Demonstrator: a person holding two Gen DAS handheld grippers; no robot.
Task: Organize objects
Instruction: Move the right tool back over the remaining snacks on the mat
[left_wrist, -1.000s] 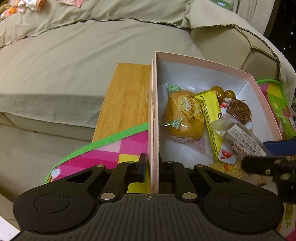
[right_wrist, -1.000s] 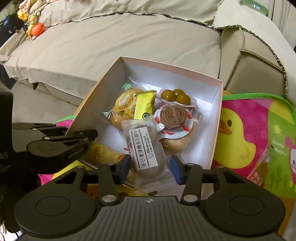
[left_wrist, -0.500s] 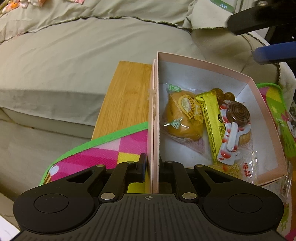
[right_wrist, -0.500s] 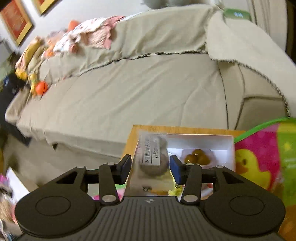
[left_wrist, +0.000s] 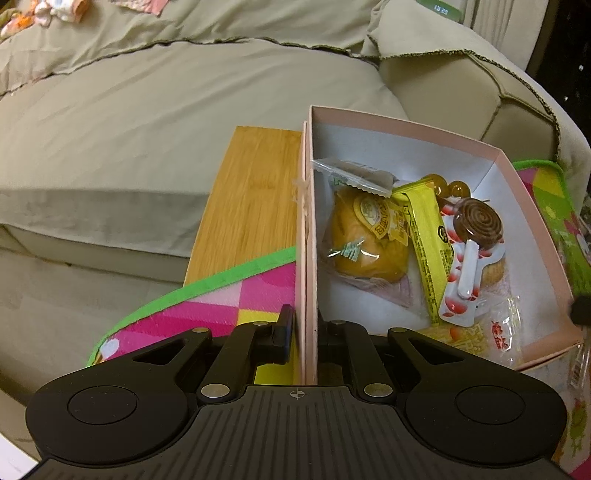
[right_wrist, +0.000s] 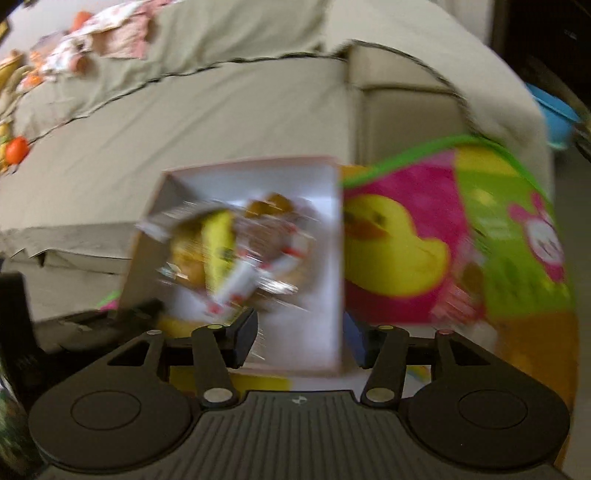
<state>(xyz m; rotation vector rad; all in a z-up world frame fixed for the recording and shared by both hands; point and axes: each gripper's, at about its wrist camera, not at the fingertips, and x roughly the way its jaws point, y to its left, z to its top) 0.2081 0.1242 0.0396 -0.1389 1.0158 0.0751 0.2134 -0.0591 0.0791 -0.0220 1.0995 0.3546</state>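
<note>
Left claw (left_wrist: 301, 332) clenched on the pink box (left_wrist: 402, 122) wall, steadying it on the wooden surface (left_wrist: 251, 195). Right claw (right_wrist: 301, 339) empty, jaws opening, above the box's near corner. Snacks sit inside: wrapped bun (left_wrist: 365, 240) at 9 o'clock, yellow bar (left_wrist: 424, 236) centre, swirl lollipop (left_wrist: 480, 219) at 3. You're mid-packing; next, fetch a loose snack off the duck mat (right_wrist: 406, 251). Wrapper print unreadable.

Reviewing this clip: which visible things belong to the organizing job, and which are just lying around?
Part of the job:
- pink box
- wrapped yellow cake
- yellow snack bar
- swirl lollipop
- clear packet at the box's far end
- left hand-held gripper, clamping the box wall

Just lying about:
- sofa
- colourful play mat
- wooden board
</note>
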